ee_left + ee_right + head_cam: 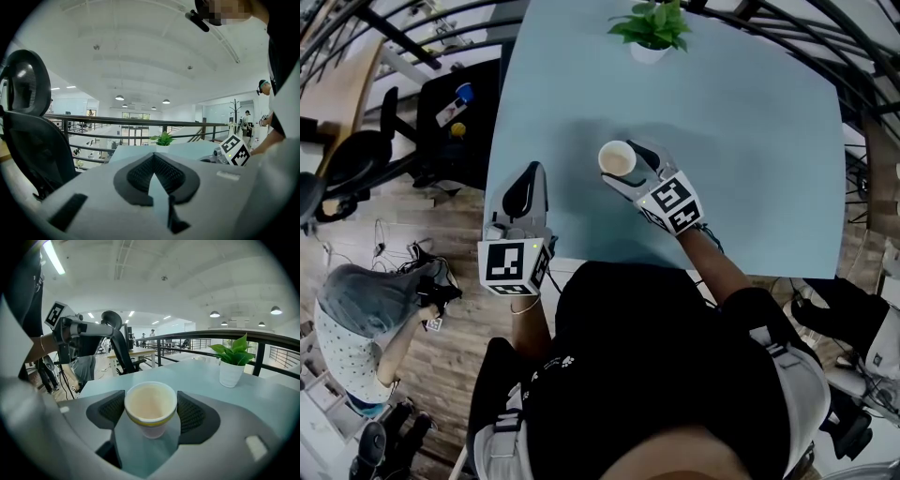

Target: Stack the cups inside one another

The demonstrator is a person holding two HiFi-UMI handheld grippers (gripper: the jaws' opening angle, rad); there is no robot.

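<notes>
Cup [617, 160] stands upright over the pale blue table [750, 141], squeezed between the jaws of the right gripper [626, 170], while the left gripper [531, 176] is closed on nothing by the table's edge.

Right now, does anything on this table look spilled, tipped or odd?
Nothing spilled or tipped: the cup sits upright in the right gripper, the plant upright behind. Oddly, only one cup shows.

One cup [617, 159]; one potted plant [652, 28]; one table [750, 141]; two claws [529, 180] [628, 167]
</notes>
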